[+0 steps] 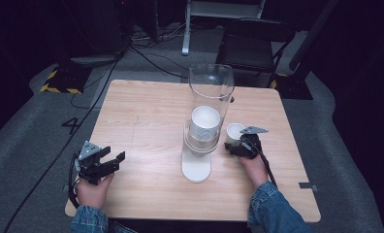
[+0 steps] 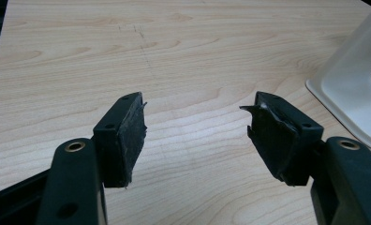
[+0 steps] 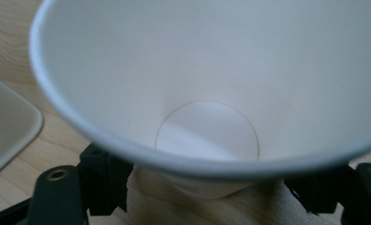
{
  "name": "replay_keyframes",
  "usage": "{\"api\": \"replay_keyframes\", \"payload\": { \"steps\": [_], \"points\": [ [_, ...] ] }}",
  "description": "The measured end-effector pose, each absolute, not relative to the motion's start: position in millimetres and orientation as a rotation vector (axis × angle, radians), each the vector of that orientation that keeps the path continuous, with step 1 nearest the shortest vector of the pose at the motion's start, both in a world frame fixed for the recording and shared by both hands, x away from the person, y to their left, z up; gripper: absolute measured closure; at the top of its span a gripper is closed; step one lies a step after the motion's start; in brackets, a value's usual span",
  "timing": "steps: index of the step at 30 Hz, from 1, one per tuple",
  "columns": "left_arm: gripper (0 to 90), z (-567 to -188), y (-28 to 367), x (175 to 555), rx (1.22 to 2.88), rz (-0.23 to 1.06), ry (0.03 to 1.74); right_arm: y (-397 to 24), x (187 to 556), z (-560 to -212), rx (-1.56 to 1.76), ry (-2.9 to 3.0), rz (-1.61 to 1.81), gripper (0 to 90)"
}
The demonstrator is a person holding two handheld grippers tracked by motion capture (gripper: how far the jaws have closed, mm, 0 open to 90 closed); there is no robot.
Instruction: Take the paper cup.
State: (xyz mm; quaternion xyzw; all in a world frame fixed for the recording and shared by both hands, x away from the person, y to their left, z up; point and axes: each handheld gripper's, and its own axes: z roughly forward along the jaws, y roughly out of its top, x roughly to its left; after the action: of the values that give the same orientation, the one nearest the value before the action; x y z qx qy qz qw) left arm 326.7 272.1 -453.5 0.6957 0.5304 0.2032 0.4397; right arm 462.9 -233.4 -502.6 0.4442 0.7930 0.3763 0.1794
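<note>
Paper cup between right jaws, beside the cup dispenser; left gripper idle near the table's front-left corner.

Right gripper (image 1: pixel 238 145) straddles a white paper cup (image 1: pixel 234 132) standing on the wooden table (image 1: pixel 146 116), just right of the clear-tube cup dispenser (image 1: pixel 207 104); whether the pads press the cup I cannot tell. The dispenser's white base (image 2: pixel 347 93) sits close at left of the cup. Left gripper (image 1: pixel 113 160): jaws apart, nothing between, wide bare tabletop ahead. Table's right edge lies well apart from the cup.
</note>
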Motion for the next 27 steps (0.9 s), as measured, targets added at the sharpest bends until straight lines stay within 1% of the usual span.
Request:
{"api": "replay_keyframes", "payload": {
  "steps": [2, 7, 10, 18, 21, 27],
  "points": [
    [36.0, -454, 272, 327, 1.732, 0.507, 1.314, -233, 462, -502, 1.244, 2.250, 1.043, 24.6],
    [36.0, -453, 272, 328, 1.729, 0.504, 1.317, -239, 458, -493, 1.293, 2.195, 1.111, 18.0],
    [36.0, -453, 271, 330, 1.728, 0.506, 1.312, -242, 454, -487, 1.292, 2.196, 1.137, 16.0],
    [36.0, -453, 270, 331, 1.734, 0.496, 1.309, -253, 437, -462, 1.249, 2.154, 1.209, 15.2],
    [35.8, -452, 271, 331, 1.734, 0.502, 1.300, -256, 432, -452, 1.269, 2.165, 1.179, 14.9],
    [32.4, -453, 271, 332, 1.731, 0.519, 1.293, -265, 421, -432, 1.219, 2.155, 1.209, 14.3]
  ]
}}
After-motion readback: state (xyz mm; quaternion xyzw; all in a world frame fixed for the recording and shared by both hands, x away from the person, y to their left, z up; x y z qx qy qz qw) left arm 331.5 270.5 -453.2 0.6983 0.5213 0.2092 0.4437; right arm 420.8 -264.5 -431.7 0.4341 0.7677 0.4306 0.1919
